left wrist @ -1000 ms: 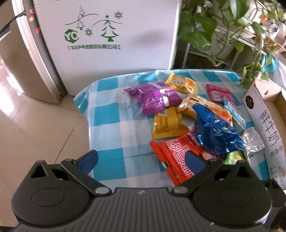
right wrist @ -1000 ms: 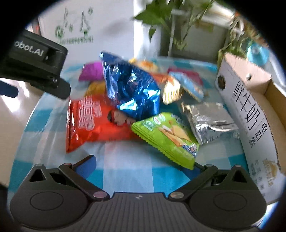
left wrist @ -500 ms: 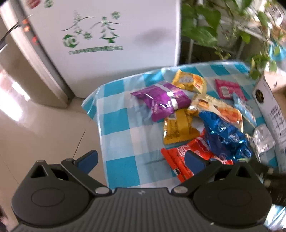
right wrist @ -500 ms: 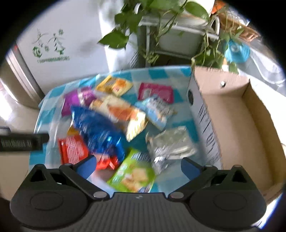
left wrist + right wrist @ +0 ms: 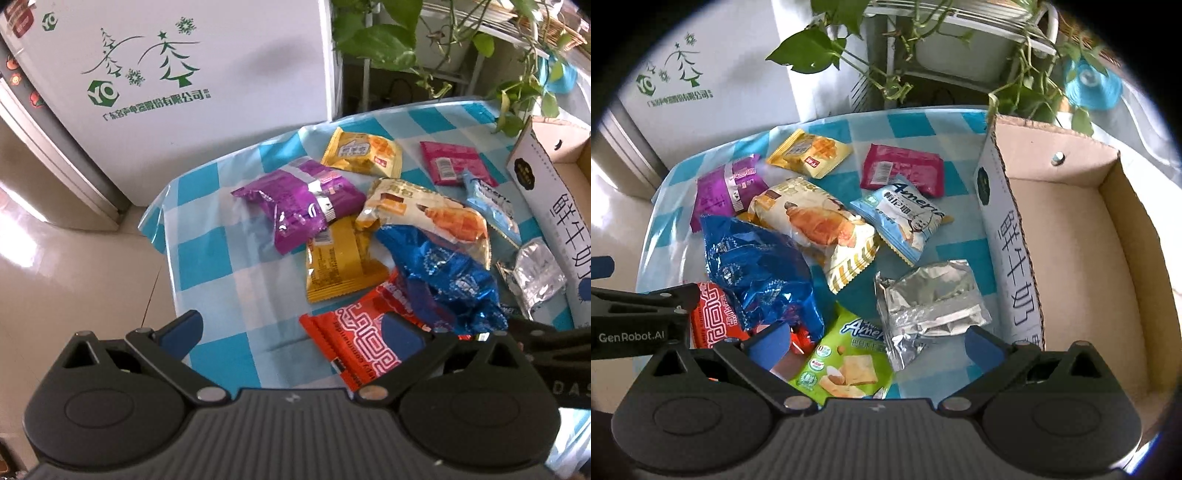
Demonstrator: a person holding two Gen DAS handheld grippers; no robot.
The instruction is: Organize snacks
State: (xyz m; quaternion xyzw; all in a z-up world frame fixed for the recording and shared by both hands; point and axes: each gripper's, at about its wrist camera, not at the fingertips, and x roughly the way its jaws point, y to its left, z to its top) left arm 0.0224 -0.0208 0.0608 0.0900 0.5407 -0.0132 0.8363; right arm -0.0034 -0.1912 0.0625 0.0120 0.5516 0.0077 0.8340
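Several snack packets lie on a blue-checked tablecloth [image 5: 207, 236]: a purple one [image 5: 303, 206], a yellow one [image 5: 340, 269], a red one [image 5: 362, 332], a crumpled blue foil one [image 5: 757, 269], a croissant bag [image 5: 820, 229], a silver one [image 5: 931, 299], a green one [image 5: 842, 358], a light blue one [image 5: 905, 218] and a pink one [image 5: 901, 170]. An empty cardboard box [image 5: 1071, 236] stands on the right. My left gripper [image 5: 291, 332] is open and empty above the table's near left. My right gripper [image 5: 875, 343] is open and empty above the green and silver packets.
A white appliance with green tree print [image 5: 177, 74] stands behind the table. Potted vines [image 5: 923, 48] hang at the back right. The left gripper's body [image 5: 635, 321] shows at the right wrist view's left edge. Tiled floor [image 5: 74, 258] lies to the left.
Both grippers have risen and pulled back from the packets. The right wrist view now looks down on the whole pile and into the box. The packets have not moved.
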